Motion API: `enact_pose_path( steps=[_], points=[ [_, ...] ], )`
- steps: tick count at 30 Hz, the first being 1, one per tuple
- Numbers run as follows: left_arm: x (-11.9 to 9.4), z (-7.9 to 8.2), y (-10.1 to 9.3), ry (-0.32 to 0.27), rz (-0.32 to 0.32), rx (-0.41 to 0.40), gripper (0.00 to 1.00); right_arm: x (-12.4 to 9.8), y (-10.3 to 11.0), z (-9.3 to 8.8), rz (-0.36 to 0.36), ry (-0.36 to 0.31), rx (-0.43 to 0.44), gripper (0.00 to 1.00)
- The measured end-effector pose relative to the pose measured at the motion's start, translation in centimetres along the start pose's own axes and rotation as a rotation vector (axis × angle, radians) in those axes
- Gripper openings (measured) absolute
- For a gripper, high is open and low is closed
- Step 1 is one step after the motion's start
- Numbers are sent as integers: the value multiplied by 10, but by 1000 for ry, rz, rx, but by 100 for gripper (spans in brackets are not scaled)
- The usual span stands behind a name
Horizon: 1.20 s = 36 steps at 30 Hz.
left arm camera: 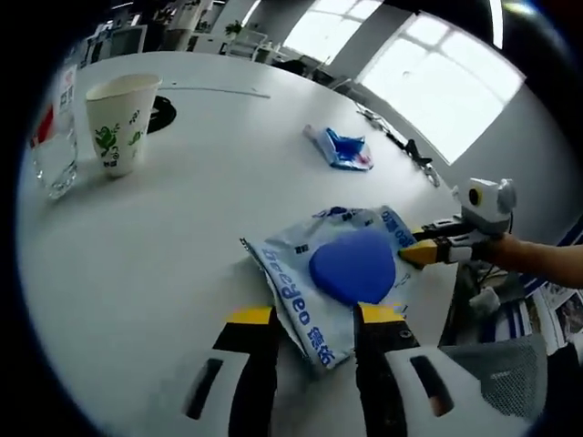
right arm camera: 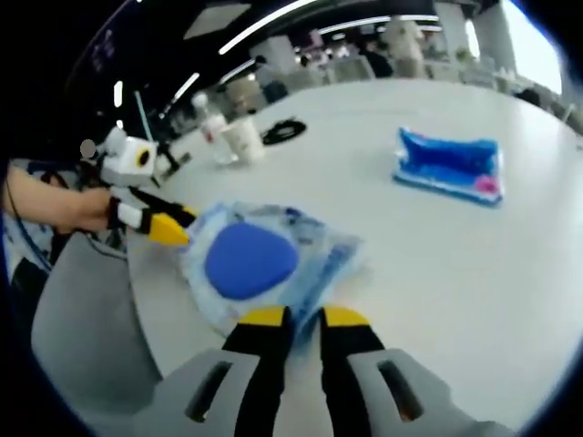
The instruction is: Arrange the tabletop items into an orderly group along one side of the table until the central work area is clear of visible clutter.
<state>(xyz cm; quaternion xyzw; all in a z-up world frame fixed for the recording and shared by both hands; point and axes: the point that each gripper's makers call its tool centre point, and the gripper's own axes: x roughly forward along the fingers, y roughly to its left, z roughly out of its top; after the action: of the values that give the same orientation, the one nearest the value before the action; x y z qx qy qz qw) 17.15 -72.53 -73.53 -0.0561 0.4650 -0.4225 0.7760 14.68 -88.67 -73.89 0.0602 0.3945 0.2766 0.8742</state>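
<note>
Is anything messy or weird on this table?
The crinkled wipes pack lies askew right at the table's edge, both grippers at its ends. A blue packet lies off by itself, far from the paper cup and clear bottle. Nothing looks spilled or broken.

The round white table holds two plastic packs. One is a large blue-and-white wet-wipe pack at lower centre of the left gripper view, with one blue oval lid on it; the other is a smaller blue pack at upper centre. There is one paper cup with green print at upper left, and one clear bottle beside it. One black coil, perhaps a cable, lies past the cup.
</note>
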Motion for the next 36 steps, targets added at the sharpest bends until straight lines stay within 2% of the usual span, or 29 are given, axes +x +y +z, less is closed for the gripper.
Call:
enact_pose_path(
  steps=[2,3,5,9,14,20,36],
  points=[
    [0,-3,4,13,13,43,11,0,-1,1,-6,1,0,7],
    [-1,-5,8,23,32,70,9,0,-1,2,-4,-2,-1,6],
    [-1,-3,6,11,22,51,6,0,2,2,10,-1,22,2],
    [1,0,1,10,31,63,0,1,2,2,1,7,-4,0],
    [0,3,0,12,43,85,0,0,1,5,-9,4,-17,0],
    [-5,12,3,-14,65,82,0,2,1,15,-18,-13,-39,0],
    [-10,61,26,-54,155,118,0,19,-12,67,-22,-54,-130,0]
  ],
)
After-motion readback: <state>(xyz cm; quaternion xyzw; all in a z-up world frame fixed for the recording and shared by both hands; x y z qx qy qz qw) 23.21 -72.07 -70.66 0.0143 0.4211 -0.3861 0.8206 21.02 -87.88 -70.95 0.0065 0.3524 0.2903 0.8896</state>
